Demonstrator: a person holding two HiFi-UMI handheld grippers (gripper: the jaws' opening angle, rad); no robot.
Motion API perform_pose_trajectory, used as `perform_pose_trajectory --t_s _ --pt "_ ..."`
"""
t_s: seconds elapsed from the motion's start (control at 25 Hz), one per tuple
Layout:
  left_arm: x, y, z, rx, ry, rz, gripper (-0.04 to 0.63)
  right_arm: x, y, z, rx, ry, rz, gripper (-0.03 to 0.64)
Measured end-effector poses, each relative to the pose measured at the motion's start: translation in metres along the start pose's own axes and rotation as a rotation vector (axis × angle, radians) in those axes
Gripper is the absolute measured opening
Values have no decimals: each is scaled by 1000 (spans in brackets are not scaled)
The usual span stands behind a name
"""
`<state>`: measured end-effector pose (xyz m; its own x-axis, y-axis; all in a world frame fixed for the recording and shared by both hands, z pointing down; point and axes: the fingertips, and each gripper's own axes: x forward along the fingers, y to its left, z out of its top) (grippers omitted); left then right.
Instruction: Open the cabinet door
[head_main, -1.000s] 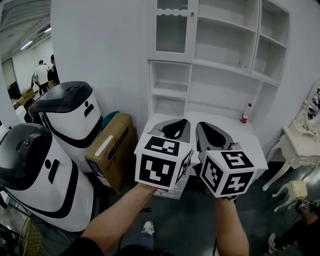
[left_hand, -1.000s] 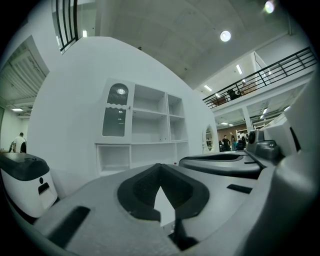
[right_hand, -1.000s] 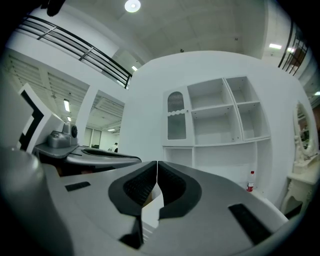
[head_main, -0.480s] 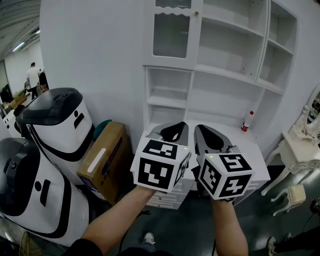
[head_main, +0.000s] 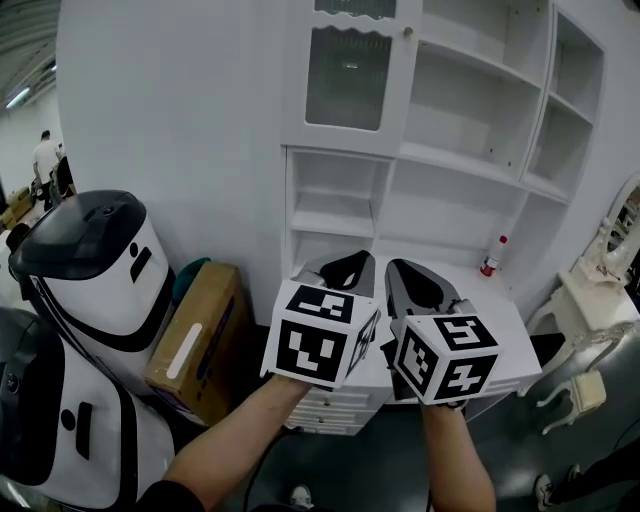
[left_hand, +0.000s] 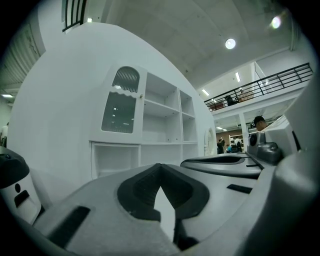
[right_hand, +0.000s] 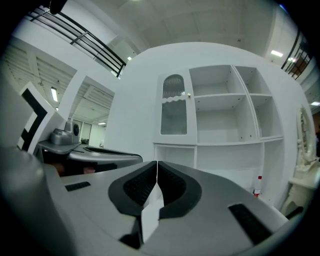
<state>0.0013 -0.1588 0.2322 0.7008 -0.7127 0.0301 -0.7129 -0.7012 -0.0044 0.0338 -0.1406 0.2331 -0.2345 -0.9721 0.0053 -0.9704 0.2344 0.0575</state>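
A tall white cabinet (head_main: 450, 170) stands against the wall ahead. Its upper left compartment has a closed glass-paned door (head_main: 350, 75) with a small knob (head_main: 407, 32) at its right edge; the same door (left_hand: 120, 107) (right_hand: 174, 110) shows in both gripper views. My left gripper (head_main: 343, 268) and right gripper (head_main: 408, 272) are held side by side in front of the cabinet's desk top, well short of the door. Both are shut and empty, jaws pressed together (left_hand: 160, 182) (right_hand: 156, 177).
Two white-and-black robot shells (head_main: 90, 270) and a cardboard box (head_main: 195, 340) stand at the left by the wall. A red-capped bottle (head_main: 492, 256) sits on the cabinet's desk surface. A white ornate table (head_main: 590, 310) is at the right. People stand far off at the left.
Both grippers and the view have moved closer to the cabinet; the door now looms larger and higher. The jaws have stayed shut.
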Motion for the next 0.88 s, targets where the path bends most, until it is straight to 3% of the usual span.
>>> perform_pose_trajectory --t_s 0.6,0.88 --pt "57 26 7 31 0 -44 5 54 -30 3 2 -20 -24 20" --pt "98 39 17 49 -14 -9 5 90 -56 12 -18 -48 23 20"
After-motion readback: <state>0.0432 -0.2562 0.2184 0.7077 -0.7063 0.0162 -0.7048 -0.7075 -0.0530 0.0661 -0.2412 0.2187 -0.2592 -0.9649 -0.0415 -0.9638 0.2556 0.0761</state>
